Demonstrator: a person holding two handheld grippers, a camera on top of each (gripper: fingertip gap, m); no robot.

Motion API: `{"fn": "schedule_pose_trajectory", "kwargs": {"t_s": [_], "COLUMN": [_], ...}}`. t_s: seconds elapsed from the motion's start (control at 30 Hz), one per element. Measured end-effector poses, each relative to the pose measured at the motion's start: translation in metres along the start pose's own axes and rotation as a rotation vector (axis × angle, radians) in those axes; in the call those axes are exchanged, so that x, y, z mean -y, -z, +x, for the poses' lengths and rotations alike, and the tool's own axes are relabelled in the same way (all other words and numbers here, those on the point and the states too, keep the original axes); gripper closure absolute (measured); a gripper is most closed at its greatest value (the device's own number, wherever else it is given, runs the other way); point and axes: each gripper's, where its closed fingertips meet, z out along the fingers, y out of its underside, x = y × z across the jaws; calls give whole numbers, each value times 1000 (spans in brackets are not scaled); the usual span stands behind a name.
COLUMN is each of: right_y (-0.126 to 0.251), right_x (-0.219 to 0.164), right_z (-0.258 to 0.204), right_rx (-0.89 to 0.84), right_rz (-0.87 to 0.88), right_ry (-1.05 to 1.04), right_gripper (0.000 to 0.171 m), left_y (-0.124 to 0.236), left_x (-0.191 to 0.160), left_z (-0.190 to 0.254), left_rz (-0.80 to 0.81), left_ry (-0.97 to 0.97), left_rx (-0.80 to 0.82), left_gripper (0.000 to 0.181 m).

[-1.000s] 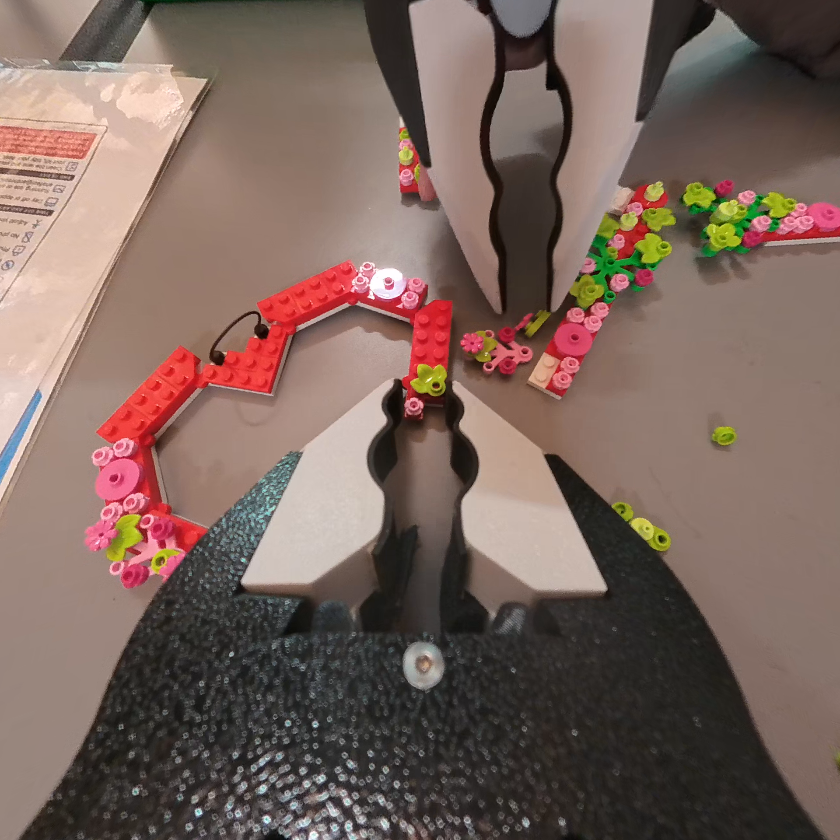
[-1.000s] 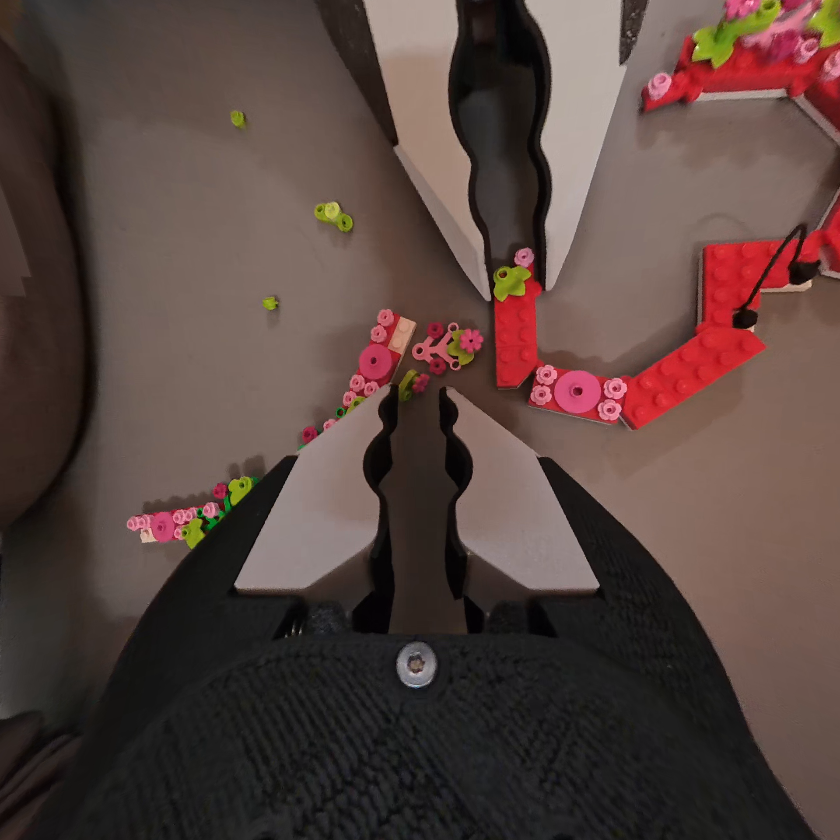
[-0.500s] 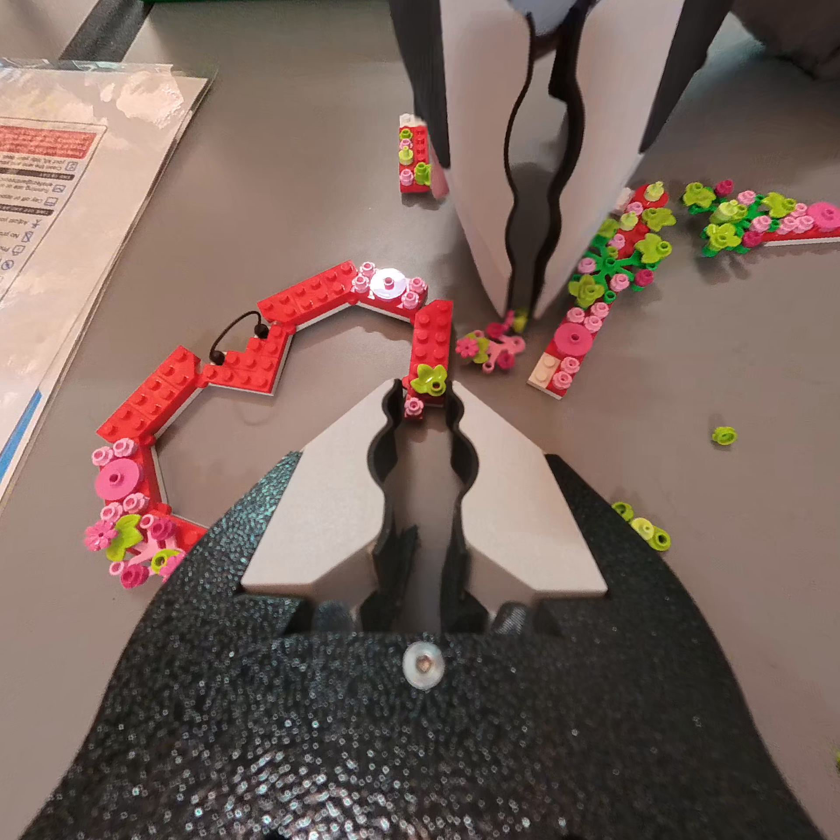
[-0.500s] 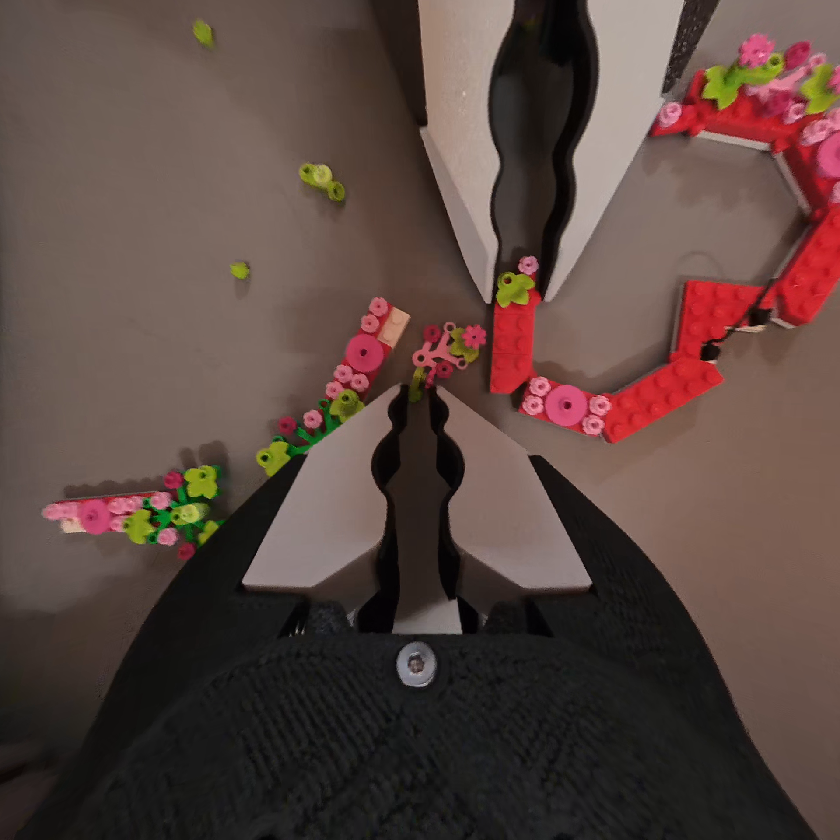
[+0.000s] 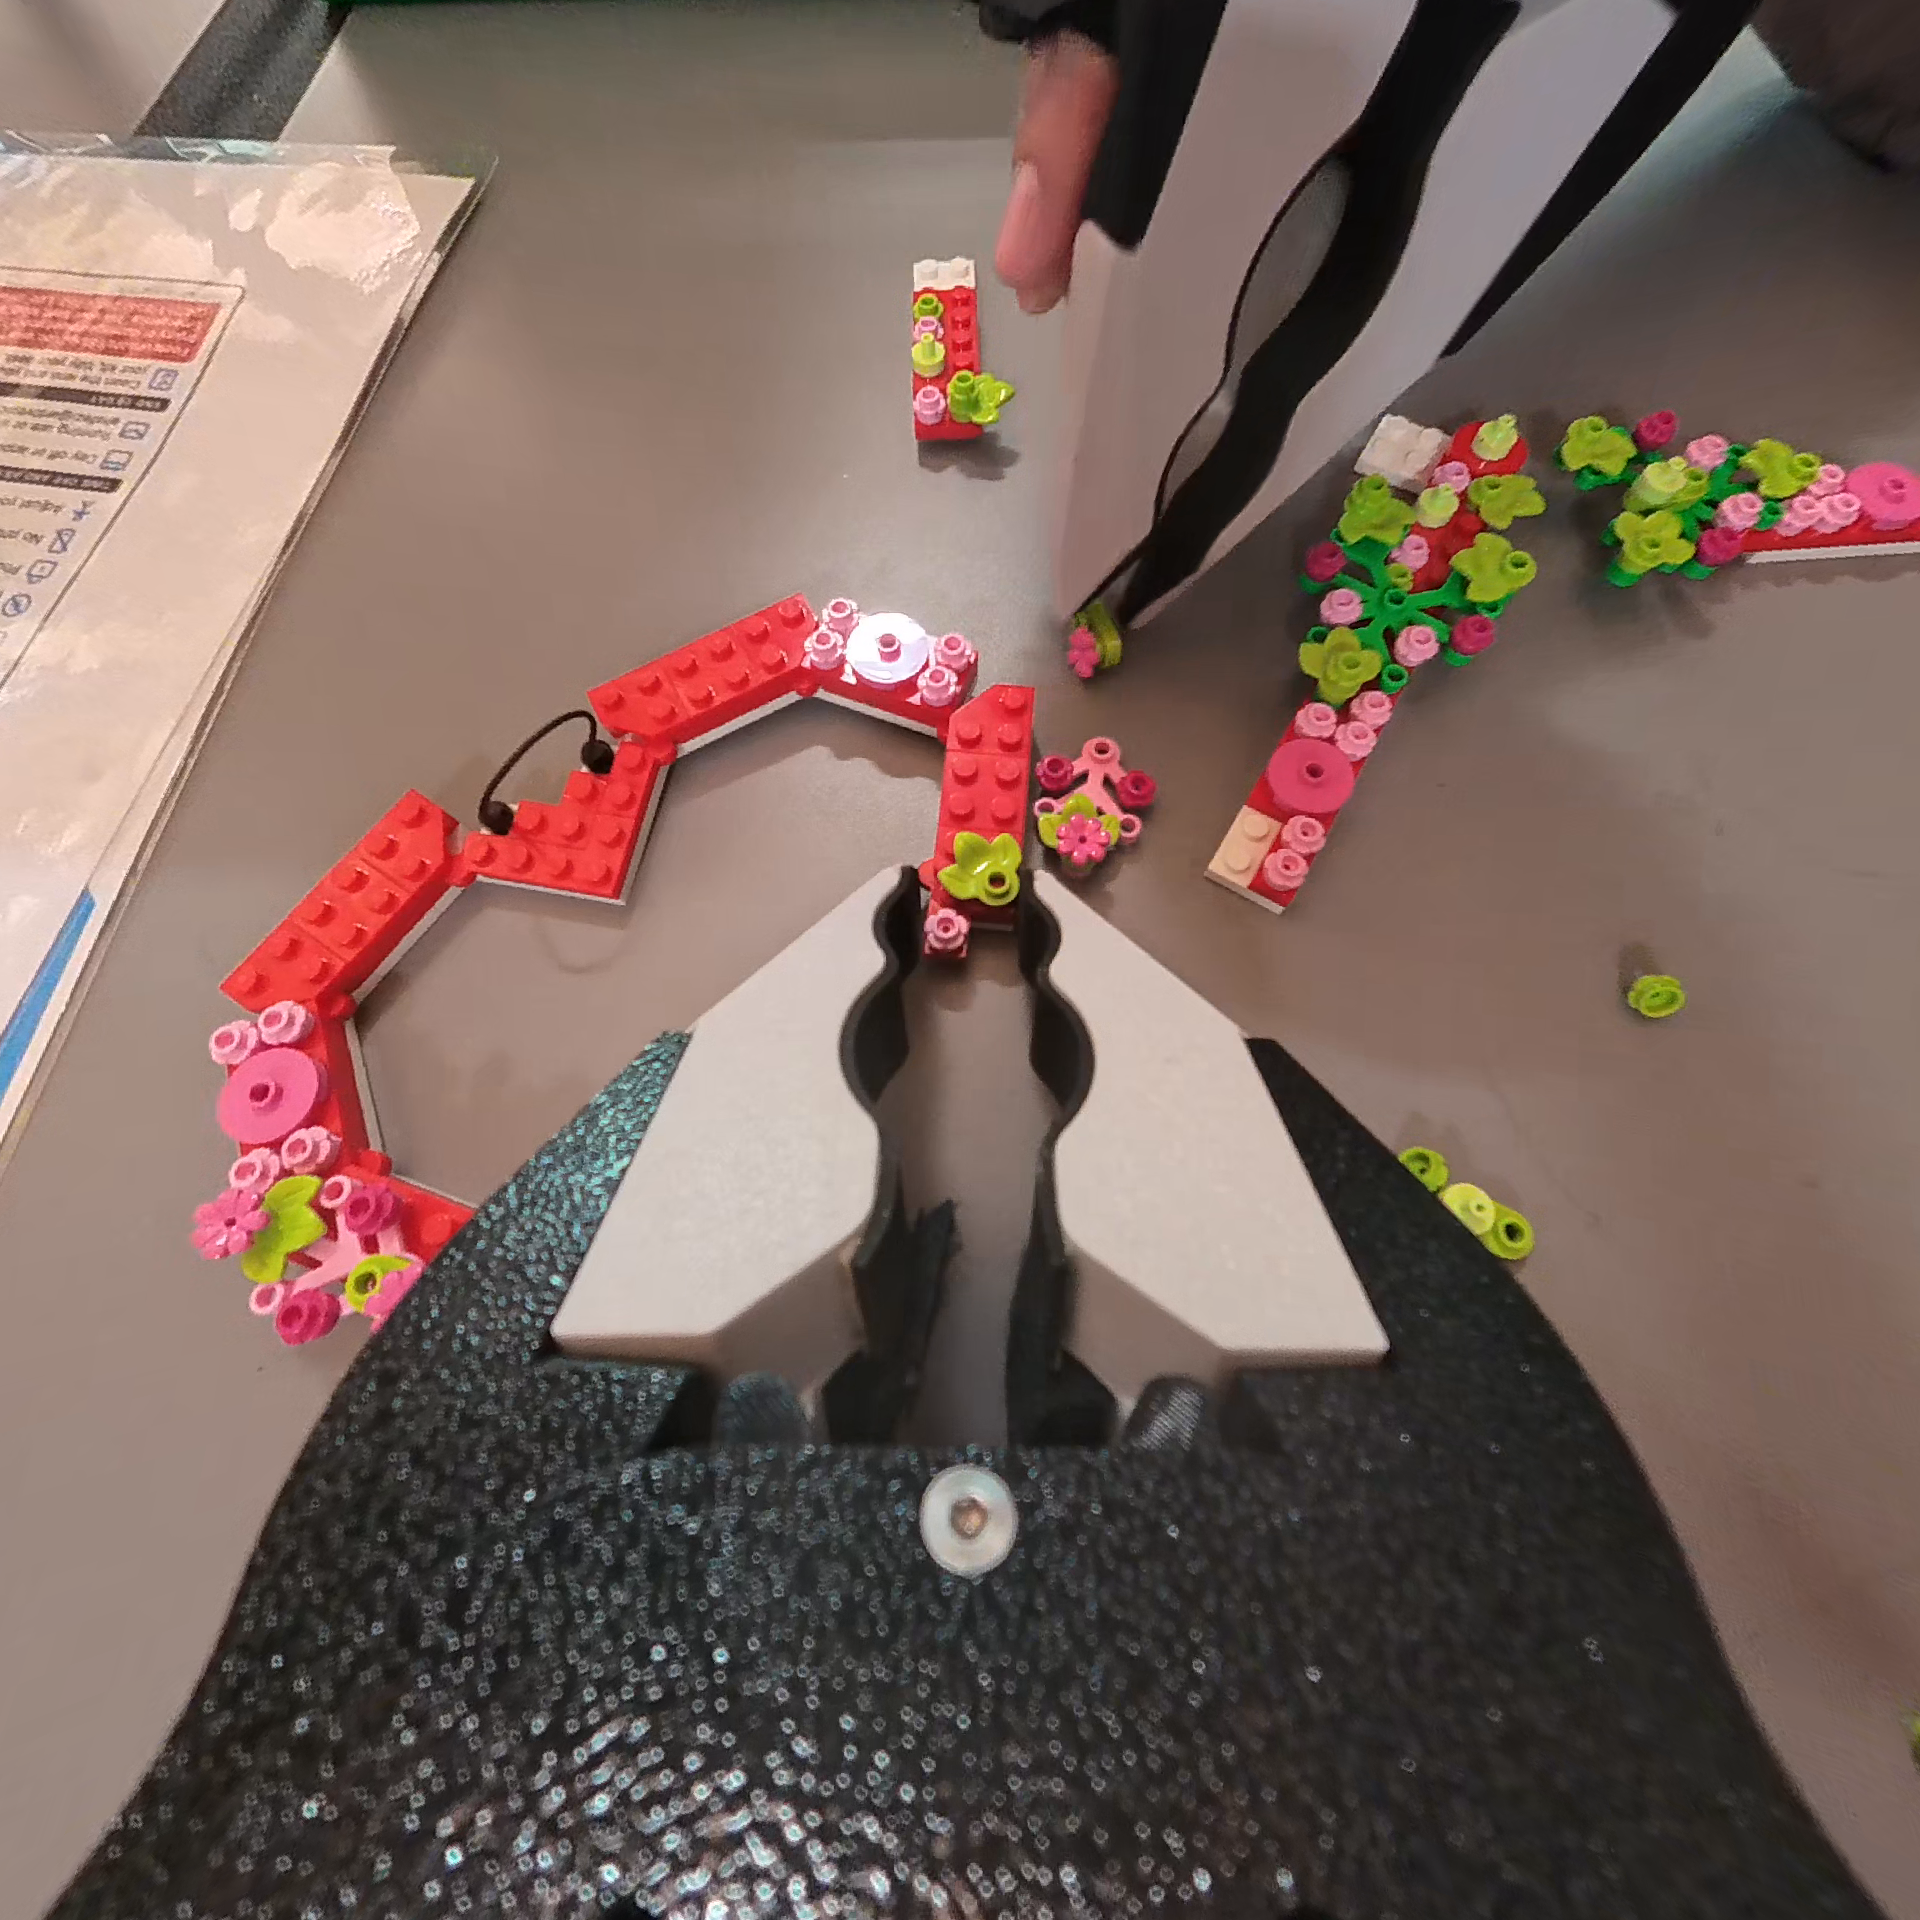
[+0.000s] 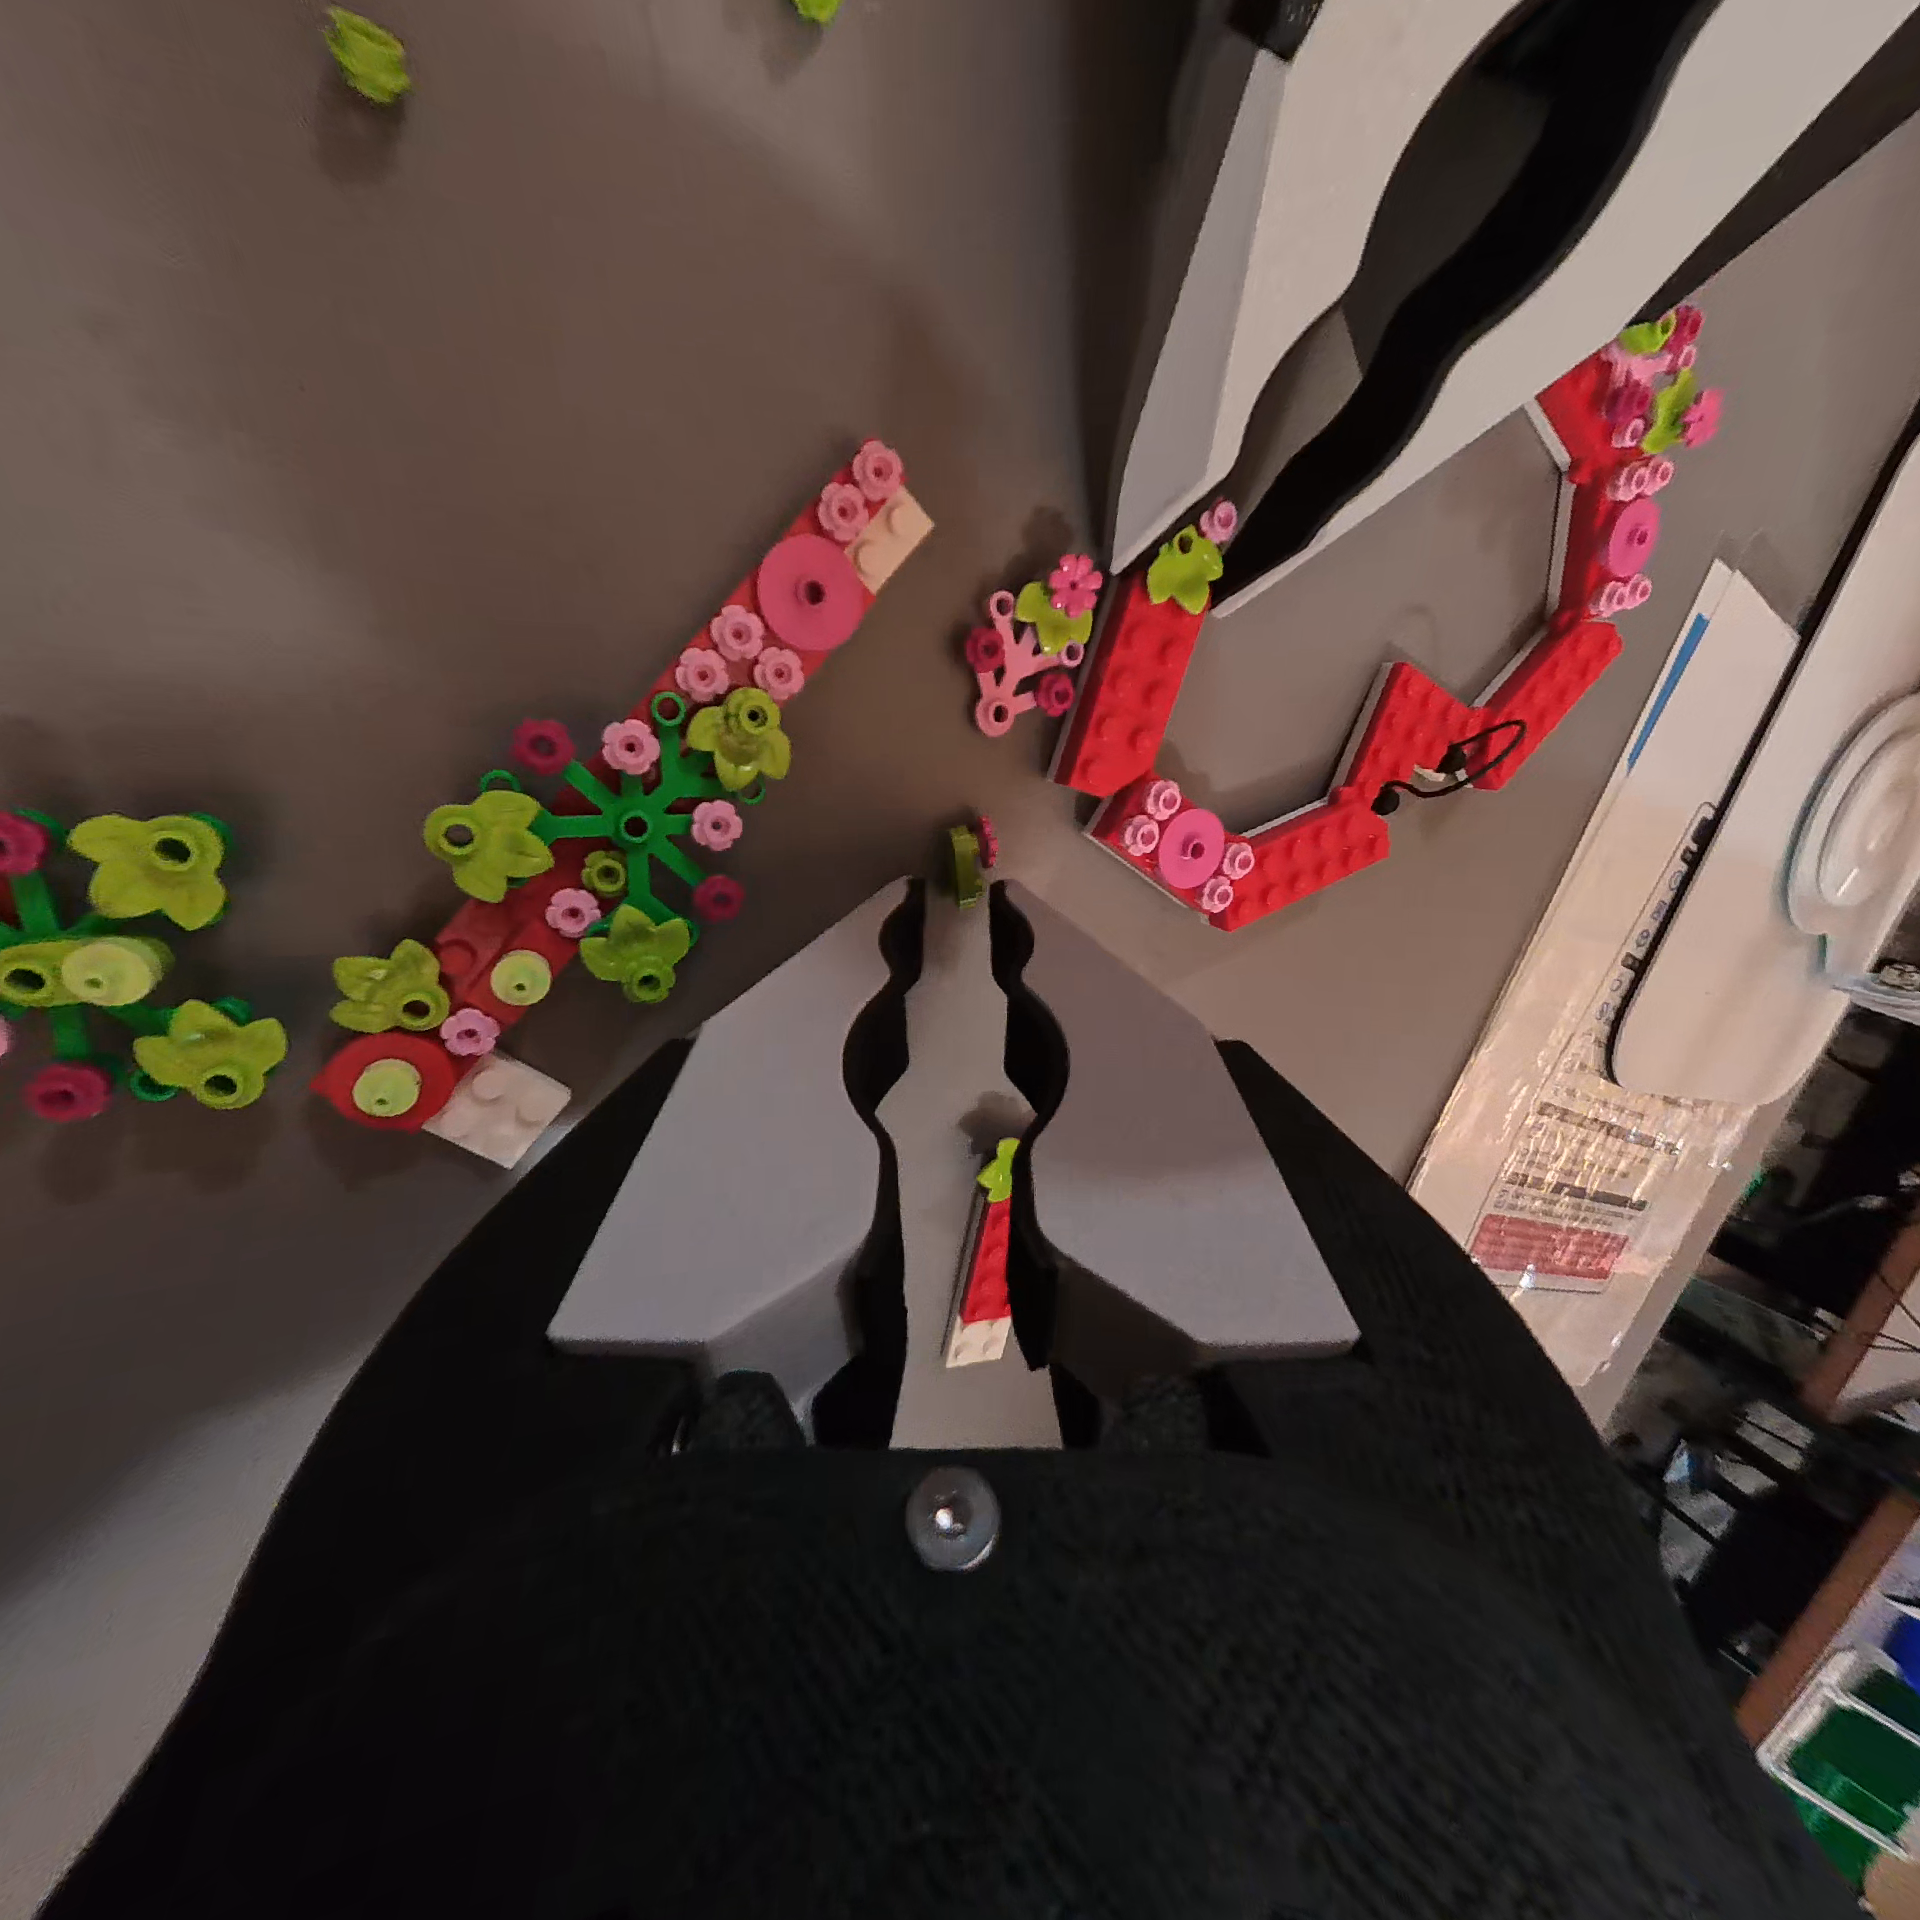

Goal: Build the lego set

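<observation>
The left tongs pinch the free end of the red brick chain, pinning it flat on the grey worktop. The right tongs nip a small flower piece by its edge, held above the worktop and likely meant for that steadied chain.

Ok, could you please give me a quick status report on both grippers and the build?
Left gripper shut on the red chain's end. Right gripper shut on a small lime-and-pink flower piece, lifted off the table. Pink sprig lies beside the chain end.
</observation>
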Motion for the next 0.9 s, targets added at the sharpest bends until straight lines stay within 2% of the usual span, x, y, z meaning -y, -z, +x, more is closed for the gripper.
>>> {"fn": "schedule_pose_trajectory", "kwargs": {"t_s": [0.07,0.23,0.4,0.57,0.77,0.9], "right_y": [3,10,-2,1,6,24], "right_x": [0,12,-1,4,7,19], "right_z": [-2,-5,0,4,20,55], "right_rx": [14,68,32,-14,-166,-469], "right_rz": [10,118,58,90,94,109], "right_ry": [-15,-88,-78,-37,48,188], "right_gripper": [156,157,166,170,170,170], "left_y": [0,0,0,0,5,26], "left_x": [0,0,0,0,6,29], "left_z": [0,0,0,0,-5,-16], "left_rz": [0,0,0,0,53,229], "left_ry": [0,0,0,1,5,150], "left_rx": [0,0,-1,-1,33,28], "left_gripper": [165,164,164,164,162,149]}}
